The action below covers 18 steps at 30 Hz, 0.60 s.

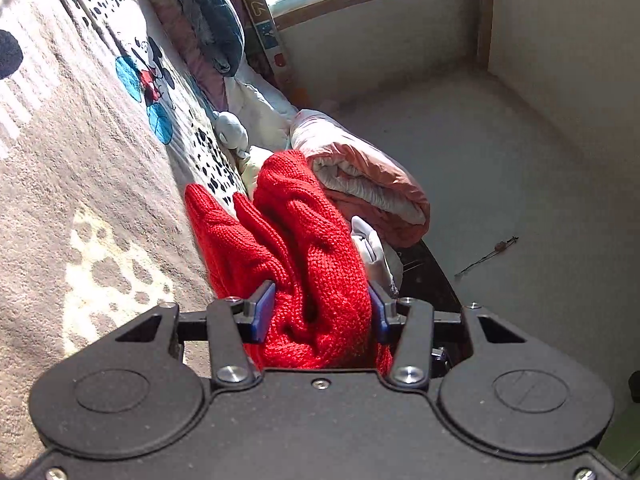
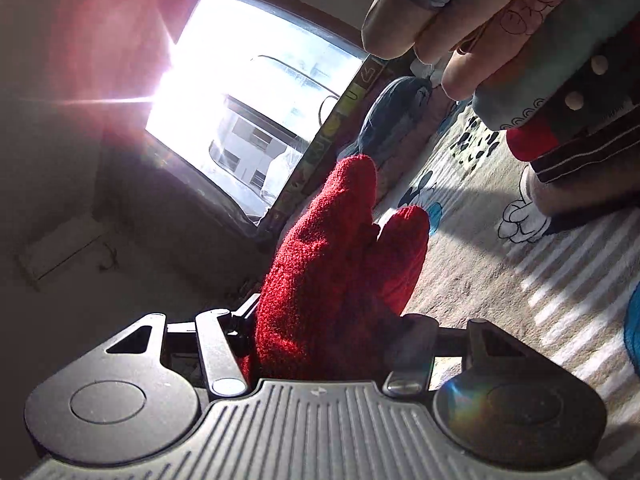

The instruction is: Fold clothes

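A red knitted sweater [image 1: 304, 248] is bunched between the blue pads of my left gripper [image 1: 322, 308], which is shut on it, lifted above the bed. In the right wrist view another part of the red sweater [image 2: 332, 264] stands up in folds from my right gripper [image 2: 324, 320], which is shut on it; its fingertips are hidden by the fabric. Both grippers hold the garment off the grey plush blanket [image 1: 80, 184].
A cartoon-mouse print blanket [image 1: 144, 72] covers the bed, with a rolled pink-and-white quilt [image 1: 360, 176] and blue bedding [image 1: 212, 20] along its far edge. A bright window [image 2: 248, 112] and pale wall lie behind. A person's patterned sleeves and legs [image 2: 560, 80] are at the right.
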Tool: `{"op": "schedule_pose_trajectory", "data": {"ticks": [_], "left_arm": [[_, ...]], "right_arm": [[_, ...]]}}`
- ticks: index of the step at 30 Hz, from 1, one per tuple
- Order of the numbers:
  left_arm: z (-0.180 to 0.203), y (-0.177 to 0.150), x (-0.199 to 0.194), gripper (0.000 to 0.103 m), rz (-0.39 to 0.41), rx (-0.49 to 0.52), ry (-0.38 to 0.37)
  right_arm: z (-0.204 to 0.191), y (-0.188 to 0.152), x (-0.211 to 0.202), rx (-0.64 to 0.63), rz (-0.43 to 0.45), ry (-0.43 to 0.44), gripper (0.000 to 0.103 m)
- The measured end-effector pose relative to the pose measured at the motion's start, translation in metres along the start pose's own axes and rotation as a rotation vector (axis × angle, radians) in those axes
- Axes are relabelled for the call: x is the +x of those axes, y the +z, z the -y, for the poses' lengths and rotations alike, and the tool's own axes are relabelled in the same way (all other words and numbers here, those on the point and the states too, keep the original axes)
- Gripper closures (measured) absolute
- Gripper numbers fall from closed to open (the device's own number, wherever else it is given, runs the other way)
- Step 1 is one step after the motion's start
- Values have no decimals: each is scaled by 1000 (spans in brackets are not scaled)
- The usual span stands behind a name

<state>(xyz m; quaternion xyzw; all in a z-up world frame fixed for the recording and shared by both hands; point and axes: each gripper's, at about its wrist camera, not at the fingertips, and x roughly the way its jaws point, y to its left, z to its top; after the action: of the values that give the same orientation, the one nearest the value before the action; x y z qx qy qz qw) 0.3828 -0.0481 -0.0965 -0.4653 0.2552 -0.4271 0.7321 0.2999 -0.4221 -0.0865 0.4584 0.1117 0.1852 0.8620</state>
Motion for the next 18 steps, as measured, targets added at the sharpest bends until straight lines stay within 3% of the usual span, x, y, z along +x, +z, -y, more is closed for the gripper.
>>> {"op": "schedule_pose_trajectory", "data": {"ticks": [5,11,14,15,16,18], "left_arm": [[-33,53,65,58,-17,17,-60],[-61,103,116,58,-16,117,-120],[-85,123,136,57,1,87,-122],[-96,128,142,57,-5,53,-99],[-109,130,150,53,-25,7,-46],[-135,130,165,41,-77,-70,120]], "right_arm": [[14,31,50,-149,93,-62,47],[28,46,111,-297,196,-133,47],[41,51,142,-327,198,-177,47],[52,52,152,-308,187,-227,44],[62,53,162,-289,176,-278,34],[87,45,184,-291,108,-462,24]]}}
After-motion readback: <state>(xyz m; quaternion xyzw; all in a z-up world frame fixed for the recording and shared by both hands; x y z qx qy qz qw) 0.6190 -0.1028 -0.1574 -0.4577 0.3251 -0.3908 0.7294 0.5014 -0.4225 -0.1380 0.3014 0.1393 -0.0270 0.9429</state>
